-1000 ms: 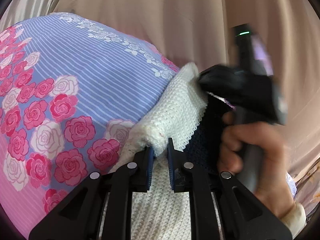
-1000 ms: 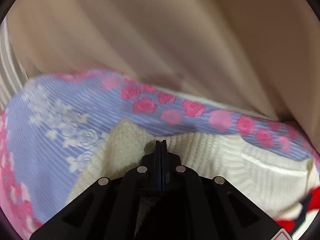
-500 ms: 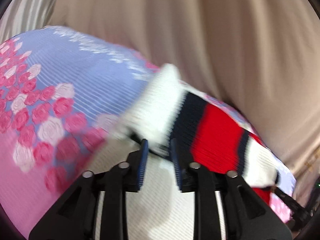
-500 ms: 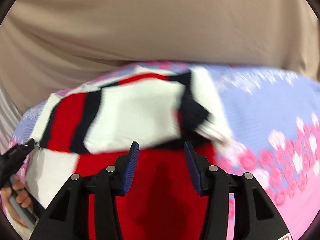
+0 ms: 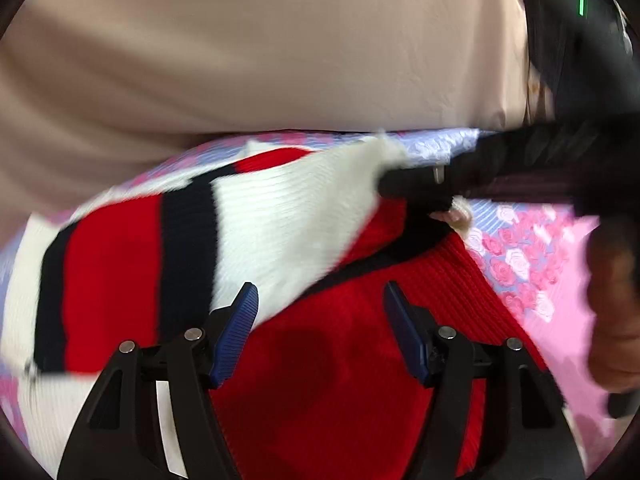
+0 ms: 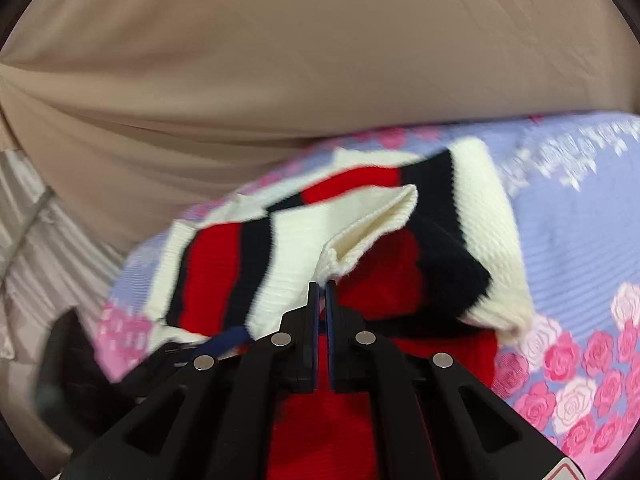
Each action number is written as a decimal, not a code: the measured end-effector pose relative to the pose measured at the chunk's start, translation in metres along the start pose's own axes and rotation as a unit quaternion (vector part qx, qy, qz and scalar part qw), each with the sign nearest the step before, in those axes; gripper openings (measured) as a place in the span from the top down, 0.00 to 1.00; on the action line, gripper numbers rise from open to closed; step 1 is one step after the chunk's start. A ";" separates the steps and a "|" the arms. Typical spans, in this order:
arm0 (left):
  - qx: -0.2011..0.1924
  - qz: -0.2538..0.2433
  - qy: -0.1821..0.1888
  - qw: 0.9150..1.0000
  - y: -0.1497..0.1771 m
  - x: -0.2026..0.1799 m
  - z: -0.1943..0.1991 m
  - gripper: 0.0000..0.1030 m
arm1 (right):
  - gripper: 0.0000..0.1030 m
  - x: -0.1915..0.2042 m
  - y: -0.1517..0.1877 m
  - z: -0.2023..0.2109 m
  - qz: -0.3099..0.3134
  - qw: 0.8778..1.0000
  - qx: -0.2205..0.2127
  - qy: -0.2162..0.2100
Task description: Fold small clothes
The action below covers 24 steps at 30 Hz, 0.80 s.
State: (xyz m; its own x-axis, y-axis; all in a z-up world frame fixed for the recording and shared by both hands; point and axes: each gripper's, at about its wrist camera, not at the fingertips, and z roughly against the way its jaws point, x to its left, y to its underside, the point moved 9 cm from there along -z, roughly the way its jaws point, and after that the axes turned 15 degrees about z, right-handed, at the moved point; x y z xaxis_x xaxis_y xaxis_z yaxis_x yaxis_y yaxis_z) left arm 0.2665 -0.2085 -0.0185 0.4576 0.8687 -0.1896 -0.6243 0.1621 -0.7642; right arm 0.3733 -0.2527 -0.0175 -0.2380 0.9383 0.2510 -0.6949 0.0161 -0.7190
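A small knit sweater [image 5: 340, 380] in red, white and navy stripes lies on a flowered bedsheet [image 5: 532, 276]. A striped sleeve [image 5: 256, 240] is folded across its red body. My left gripper [image 5: 320, 332] is open and empty, low over the red body. My right gripper [image 6: 322, 292] is shut on the white cuff [image 6: 360, 236] of that sleeve and holds it over the red body [image 6: 332, 432]. In the left wrist view the right gripper [image 5: 404, 186] reaches in from the right, its tips at the white cuff.
The purple and pink rose-print bedsheet [image 6: 580, 280] covers the bed. A beige curtain [image 6: 300, 60] hangs close behind its far edge. The person's hand [image 5: 616, 300] holding the right gripper is at the right edge of the left wrist view.
My left gripper let go of the white knit and opened wide. My right gripper, open half a second ago, has shut on the sleeve cuff. Both views have swung over the red body.
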 end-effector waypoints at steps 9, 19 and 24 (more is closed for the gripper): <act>-0.041 0.136 0.028 0.989 -0.067 0.060 0.019 0.94 | 0.83 0.002 -0.002 0.012 0.100 0.991 -0.013 0.086; -0.130 0.191 0.027 0.973 -0.149 0.114 0.106 0.94 | 0.51 0.056 0.025 -0.089 0.229 0.967 0.073 0.079; -0.138 0.189 0.044 0.971 -0.163 0.102 0.120 0.94 | 0.91 0.101 0.017 -0.107 0.210 0.974 0.078 0.016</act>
State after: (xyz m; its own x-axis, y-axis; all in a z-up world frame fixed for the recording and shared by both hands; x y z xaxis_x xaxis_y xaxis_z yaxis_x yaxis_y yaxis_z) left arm 0.3392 -0.0897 0.1605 0.2883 0.7969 -0.5308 -0.5700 -0.3026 -0.7639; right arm 0.4102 -0.1205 -0.0741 -0.5042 0.8610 -0.0669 -0.6358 -0.4225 -0.6460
